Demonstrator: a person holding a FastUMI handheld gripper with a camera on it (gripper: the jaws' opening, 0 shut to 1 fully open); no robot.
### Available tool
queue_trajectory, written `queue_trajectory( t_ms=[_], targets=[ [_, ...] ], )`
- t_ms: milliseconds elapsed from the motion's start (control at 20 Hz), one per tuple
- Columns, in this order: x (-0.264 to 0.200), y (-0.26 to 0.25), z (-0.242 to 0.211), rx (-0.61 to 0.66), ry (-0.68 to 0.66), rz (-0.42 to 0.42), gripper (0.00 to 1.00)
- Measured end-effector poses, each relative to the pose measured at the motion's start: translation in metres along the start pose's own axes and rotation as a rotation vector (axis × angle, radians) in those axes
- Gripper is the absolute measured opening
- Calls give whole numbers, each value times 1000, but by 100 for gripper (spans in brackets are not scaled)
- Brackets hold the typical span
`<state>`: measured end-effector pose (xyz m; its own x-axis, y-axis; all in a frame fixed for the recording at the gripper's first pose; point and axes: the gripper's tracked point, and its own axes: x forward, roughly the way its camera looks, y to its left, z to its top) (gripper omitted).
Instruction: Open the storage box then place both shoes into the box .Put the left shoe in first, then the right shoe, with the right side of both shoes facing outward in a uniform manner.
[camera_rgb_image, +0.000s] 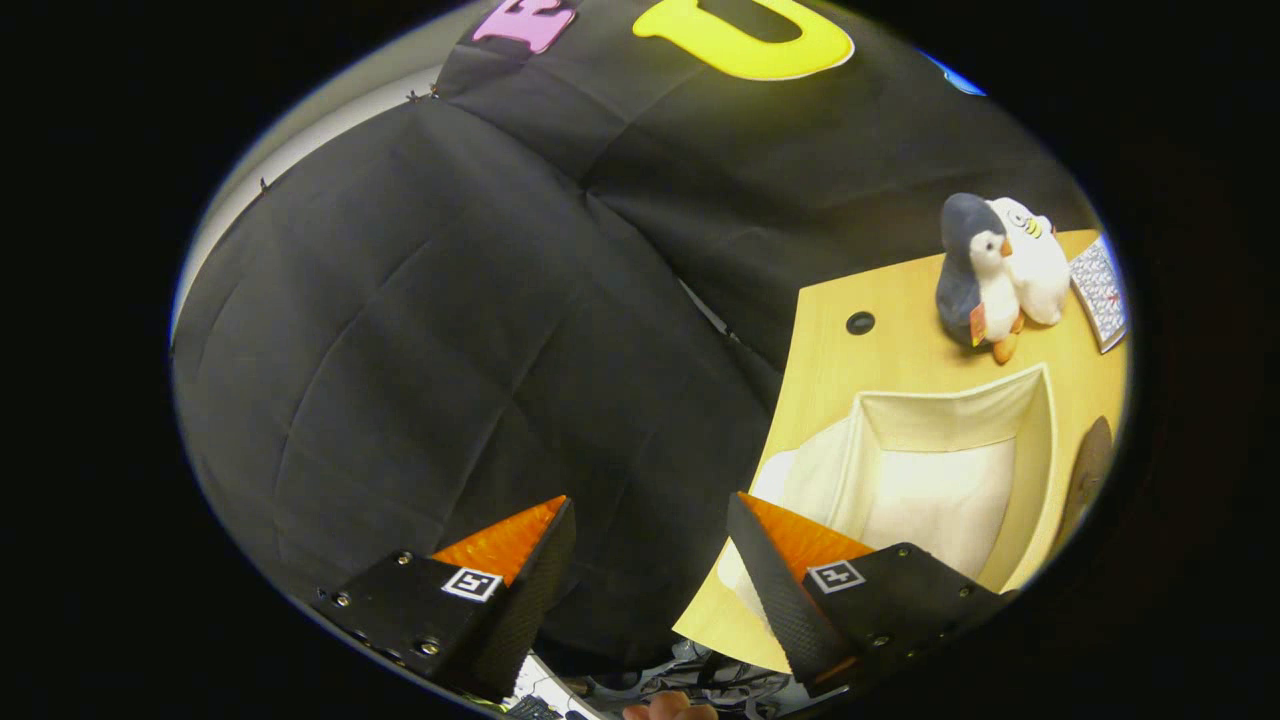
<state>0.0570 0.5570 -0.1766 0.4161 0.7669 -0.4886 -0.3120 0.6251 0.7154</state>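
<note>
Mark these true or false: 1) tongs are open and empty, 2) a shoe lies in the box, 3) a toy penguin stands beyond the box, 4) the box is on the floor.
1) True: the tongs are open, nothing between the fingers.
2) False: the box shows only its pale lining; no shoe inside.
3) True: the toy penguin stands on the table beyond the box, beside a white plush toy.
4) False: it sits on the wooden table.

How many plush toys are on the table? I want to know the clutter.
2: a penguin and a white toy side by side, touching, beyond the open box. The gripper is open, holding nothing.
</note>
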Motion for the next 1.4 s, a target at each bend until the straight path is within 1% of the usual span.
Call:
queue_trajectory(
  t_ms=[200,350,550,800,1050,1200,1400],
  targets=[
    [-57,-26,19,-58,-71,-45,96],
    [-95,-48,28,-56,-109,-74,96],
    [-144,-90,35,-72,-150,-139,95],
    [-184,-154,30,-98,-139,-242,96],
    [-219,-224,21,-107,-108,-365,96],
    [-235,-264,-6,-88,-51,-444,96],
    [-242,-305,-32,-77,33,-493,96]
  ],
)
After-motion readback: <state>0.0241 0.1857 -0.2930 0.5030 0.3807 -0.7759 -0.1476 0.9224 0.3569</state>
